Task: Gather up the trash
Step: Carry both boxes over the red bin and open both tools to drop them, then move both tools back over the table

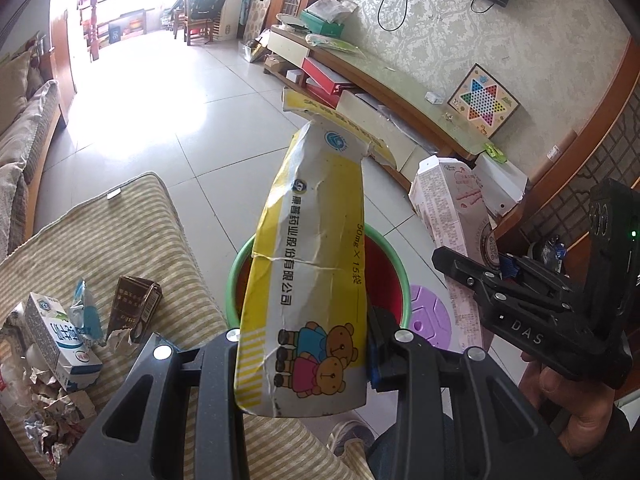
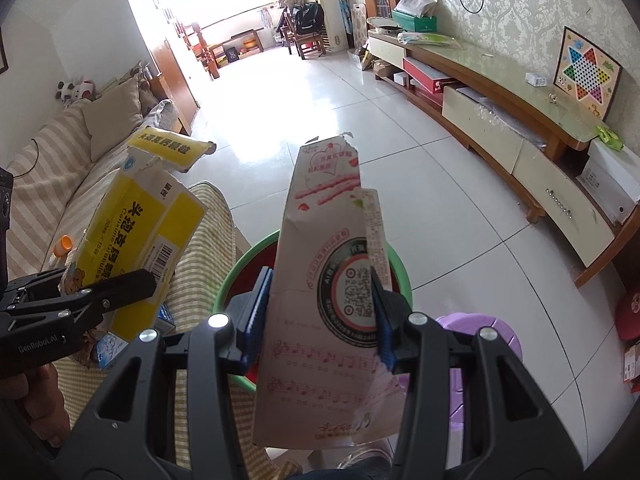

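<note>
— Yellow and white cardboard, crumpled: that is the flattened medicine carton (image 1: 308, 264) clamped between the jaws of the left gripper (image 1: 304, 340). It has cartoon bears printed near the pinched end, black lettering along its length, and a torn flap bent over at the far tip.

— And the other one?

— The right gripper (image 2: 320, 316) is clenched on a pale pink snack box (image 2: 328, 280), also squashed flat, with a round QR-code badge, red music notes along the lower part and a ragged torn top edge. Its blue pads (image 2: 256, 312) press on both sides of the box.

— Where do the two boxes sit relative to the tongs?

— Each stands up and forward from its own jaws. Just beyond and below both pairs of tongs is a round bin with a green rim and red inside (image 1: 394, 264); both boxes hang over it. A purple plastic stool (image 2: 480, 344) stands to the right of the bin.

— Anything left beside them?

— To the left of the left tongs, on a striped beige cushion (image 1: 132, 232), lie a white and blue milk carton (image 1: 60, 340), a dark brown small box (image 1: 136, 304) and crumpled paper scraps (image 1: 52, 408).
</note>
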Available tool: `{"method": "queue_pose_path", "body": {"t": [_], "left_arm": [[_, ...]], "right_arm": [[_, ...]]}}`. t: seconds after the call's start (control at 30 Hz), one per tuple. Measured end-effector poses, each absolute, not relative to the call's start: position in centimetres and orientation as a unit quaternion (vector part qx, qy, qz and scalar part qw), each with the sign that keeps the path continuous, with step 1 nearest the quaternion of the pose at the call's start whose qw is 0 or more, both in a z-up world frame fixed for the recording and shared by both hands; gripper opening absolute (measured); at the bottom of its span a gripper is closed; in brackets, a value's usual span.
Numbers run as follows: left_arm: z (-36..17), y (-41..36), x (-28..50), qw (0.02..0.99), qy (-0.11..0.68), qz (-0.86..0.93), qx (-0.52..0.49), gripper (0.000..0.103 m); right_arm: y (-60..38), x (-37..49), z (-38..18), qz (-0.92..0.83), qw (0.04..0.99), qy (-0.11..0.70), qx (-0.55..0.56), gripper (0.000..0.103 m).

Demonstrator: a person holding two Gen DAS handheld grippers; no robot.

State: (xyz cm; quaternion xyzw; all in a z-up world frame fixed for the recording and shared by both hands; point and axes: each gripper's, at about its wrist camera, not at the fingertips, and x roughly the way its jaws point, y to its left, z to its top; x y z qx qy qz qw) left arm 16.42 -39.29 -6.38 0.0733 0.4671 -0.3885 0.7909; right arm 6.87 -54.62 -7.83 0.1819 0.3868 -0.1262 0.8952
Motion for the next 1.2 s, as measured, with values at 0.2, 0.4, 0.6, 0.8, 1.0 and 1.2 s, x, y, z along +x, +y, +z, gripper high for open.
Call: {"method": "queue_pose_path", "body": {"t": [0.2,0.4,0.6,0.8,1.0,1.2], "left_arm": [[-6.8,-40.0,17.0,0.788,0.471,-0.391,0.071,0.042],[-5.6,-39.7,17.2,0.801,0.454,-0.387,0.057,0.071],[-5.4,-38.7,17.3,0.805,0.453,-0.381,0.053,0.073],[-5.0,-37.4,17.4,0.81,0.45,-0.372,0.047,0.075],[-4.4,-35.8,17.3,0.817,0.444,-0.366,0.042,0.077],[-3.8,-33.0,17.5,0.832,0.437,-0.34,0.033,0.088]], "right_arm": [[-55.0,7.1,-8.0,-0.128,0.894,0.389,0.184,0.044],[-55.0,7.3,-8.2,-0.127,0.891,0.394,0.184,0.044],[-54.6,8.0,-8.3,-0.121,0.891,0.398,0.181,0.044],[-54.0,8.8,-8.4,-0.109,0.89,0.407,0.174,0.049],[-52.7,9.1,-7.8,-0.113,0.897,0.399,0.153,0.087],[-51.4,9.4,-6.8,-0.129,0.899,0.397,0.13,0.098]]}}
